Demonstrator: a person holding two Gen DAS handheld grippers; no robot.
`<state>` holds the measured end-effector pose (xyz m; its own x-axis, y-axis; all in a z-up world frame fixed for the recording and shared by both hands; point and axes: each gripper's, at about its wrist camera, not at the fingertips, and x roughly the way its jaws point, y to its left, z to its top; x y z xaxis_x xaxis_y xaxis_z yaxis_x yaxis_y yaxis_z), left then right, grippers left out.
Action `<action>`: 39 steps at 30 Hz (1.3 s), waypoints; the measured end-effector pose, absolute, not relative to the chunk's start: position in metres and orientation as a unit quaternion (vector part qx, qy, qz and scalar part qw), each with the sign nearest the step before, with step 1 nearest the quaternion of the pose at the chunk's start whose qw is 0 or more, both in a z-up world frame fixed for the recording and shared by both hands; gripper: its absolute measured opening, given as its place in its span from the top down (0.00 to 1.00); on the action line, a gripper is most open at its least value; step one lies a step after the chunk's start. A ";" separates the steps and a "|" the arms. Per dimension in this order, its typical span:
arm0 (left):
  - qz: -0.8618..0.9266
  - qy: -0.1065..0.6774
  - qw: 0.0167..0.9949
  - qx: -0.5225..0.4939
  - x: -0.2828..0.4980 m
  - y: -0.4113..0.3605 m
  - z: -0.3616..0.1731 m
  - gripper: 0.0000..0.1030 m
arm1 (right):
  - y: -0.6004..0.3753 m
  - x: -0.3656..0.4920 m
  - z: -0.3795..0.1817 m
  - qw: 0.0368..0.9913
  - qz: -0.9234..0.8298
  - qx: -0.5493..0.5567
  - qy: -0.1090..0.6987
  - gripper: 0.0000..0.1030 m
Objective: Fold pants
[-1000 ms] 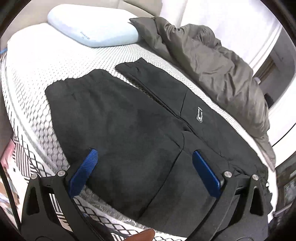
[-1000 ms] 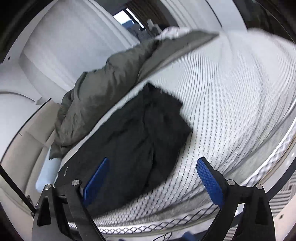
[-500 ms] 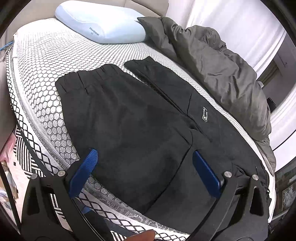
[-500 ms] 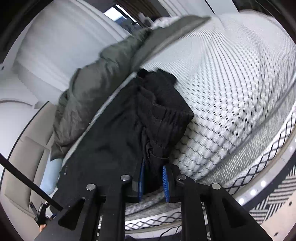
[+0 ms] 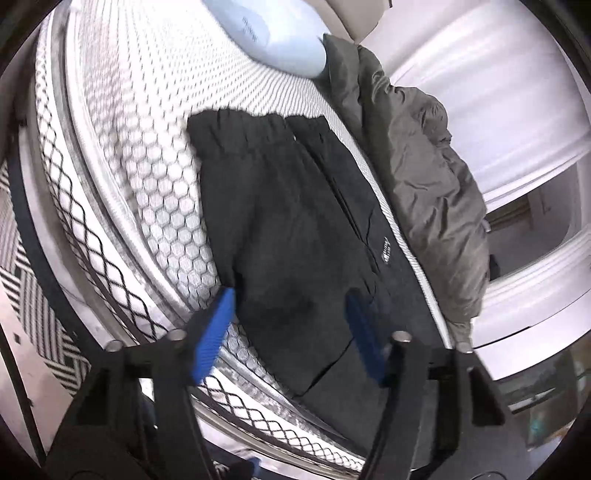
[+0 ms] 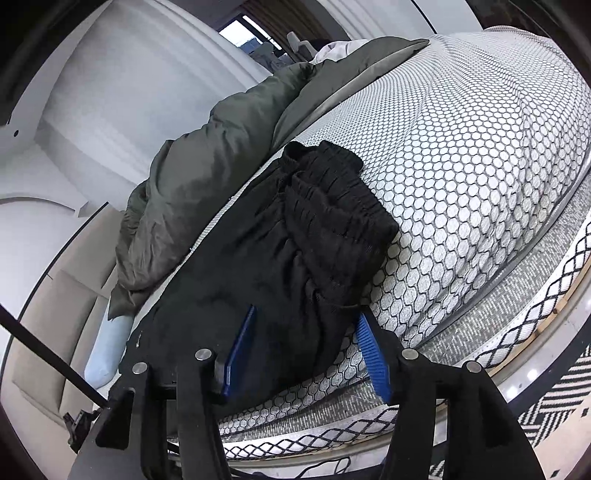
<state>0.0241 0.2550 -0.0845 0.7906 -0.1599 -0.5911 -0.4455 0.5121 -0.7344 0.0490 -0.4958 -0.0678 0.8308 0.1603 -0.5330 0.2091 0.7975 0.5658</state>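
Bed [image 5: 159, 206] is covered by a white sheet printed with a dark honeycomb pattern; its near edge is seen at the bottom of both views. A striped black-and-white rug [image 6: 554, 417] is seen on the floor below it.

Grey-green duvet [image 5: 424, 177] is heaped along the far side of the bed, just beside the pants. A pale blue pillow [image 5: 273, 33] is seen at the head end, touching the duvet.

Black pants [image 5: 295, 229] are laid flat on the bed along its near edge. In the left wrist view the elastic waistband is seen at the far end, near the pillow. In the right wrist view the ribbed cuffs [image 6: 332, 206] are bunched, one leg lying over the other.

Left tool [image 5: 291, 328] is held over the near edge of the pants, mid-length. Its jaws are closing, with black fabric seen between the blue pads; the pads are not yet pressed on it.

Right tool [image 6: 306, 350] is set low at the cuff end. Its jaws are opening, at middling width, with a fold of the pants between them; no pressing of the pads on the fabric is seen.
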 end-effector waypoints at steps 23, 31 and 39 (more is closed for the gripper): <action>0.081 0.326 0.801 -0.496 0.027 0.241 -0.089 0.60 | -0.498 0.050 -0.072 0.899 -0.001 0.337 0.281 0.46; 0.065 0.320 0.811 -0.486 0.046 0.242 -0.084 0.60 | -0.497 0.054 -0.069 0.899 -0.001 0.336 0.280 0.46; 0.120 0.296 0.821 -0.473 0.069 0.260 -0.079 0.61 | -0.501 0.055 -0.071 0.896 0.004 0.346 0.278 0.46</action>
<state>0.0688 0.2599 -0.0793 0.7959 -0.0836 -0.5996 -0.4768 0.5239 -0.7059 0.0545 -0.5005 -0.0712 0.8453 0.1996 -0.4955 0.1852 0.7605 0.6223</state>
